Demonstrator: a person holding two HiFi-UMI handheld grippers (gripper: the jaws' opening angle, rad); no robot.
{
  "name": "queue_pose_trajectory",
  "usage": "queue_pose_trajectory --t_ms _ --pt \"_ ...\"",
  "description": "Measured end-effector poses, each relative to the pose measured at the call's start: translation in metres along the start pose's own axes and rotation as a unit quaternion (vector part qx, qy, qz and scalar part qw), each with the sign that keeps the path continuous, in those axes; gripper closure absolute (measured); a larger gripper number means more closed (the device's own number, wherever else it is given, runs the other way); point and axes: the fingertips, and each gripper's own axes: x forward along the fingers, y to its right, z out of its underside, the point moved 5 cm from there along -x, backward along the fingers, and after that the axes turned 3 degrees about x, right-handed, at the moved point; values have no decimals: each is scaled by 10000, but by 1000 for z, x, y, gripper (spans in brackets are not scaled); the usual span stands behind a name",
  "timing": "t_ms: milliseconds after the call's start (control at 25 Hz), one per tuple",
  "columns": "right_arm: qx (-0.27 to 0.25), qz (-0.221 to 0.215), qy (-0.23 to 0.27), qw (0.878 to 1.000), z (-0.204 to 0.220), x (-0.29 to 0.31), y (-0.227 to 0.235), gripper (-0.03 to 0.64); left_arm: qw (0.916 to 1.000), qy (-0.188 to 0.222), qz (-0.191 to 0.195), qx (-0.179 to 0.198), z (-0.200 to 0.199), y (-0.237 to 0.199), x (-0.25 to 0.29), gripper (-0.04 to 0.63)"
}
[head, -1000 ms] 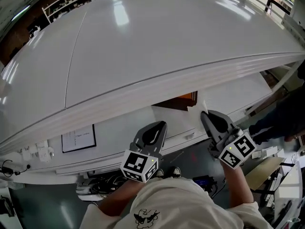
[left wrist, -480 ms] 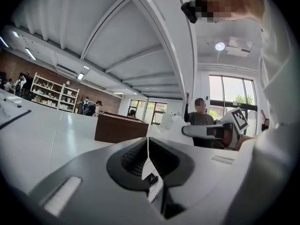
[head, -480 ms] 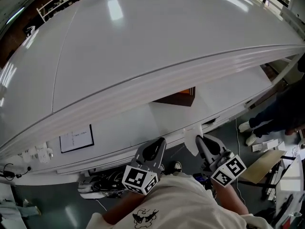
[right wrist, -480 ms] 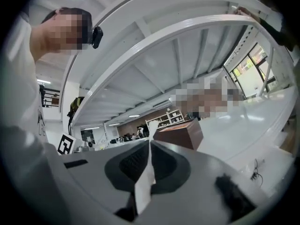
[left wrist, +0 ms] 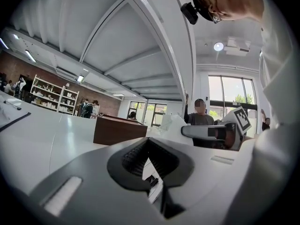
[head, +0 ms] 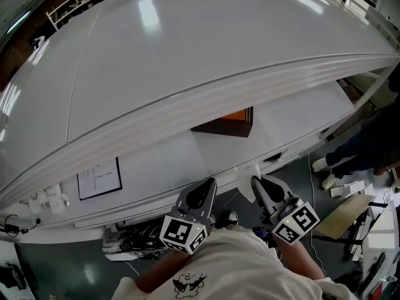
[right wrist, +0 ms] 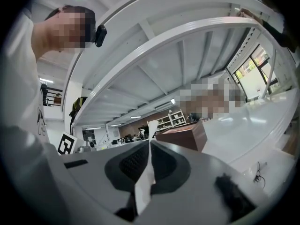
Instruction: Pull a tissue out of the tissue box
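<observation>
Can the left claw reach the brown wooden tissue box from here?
Probably yes: only bare white tabletop lies between the left claw and the brown wooden tissue box; the right claw, gripping a white tissue, sits aside.

Cream T-shirt (head: 231, 261), grey left gripper (head: 209, 182)

White tissue (head: 247, 183) apart from brown box (head: 226, 124)

White table (head: 162, 161): brown tissue box (head: 228, 122) sits mid-table, paper sheet (head: 100, 177) lies flat well left.
</observation>
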Motion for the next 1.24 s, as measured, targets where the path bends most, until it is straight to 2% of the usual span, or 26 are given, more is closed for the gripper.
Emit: queue_pose_trajectory --t_ms 520,1240 --pt "2 55 -136 9999 6 1 -5 601 9999 112 45 -33 -5 4 0 588" --pt "-25 94 -172 9998 10 3 -5 601 9999 60 81 -102 -2 5 6 588"
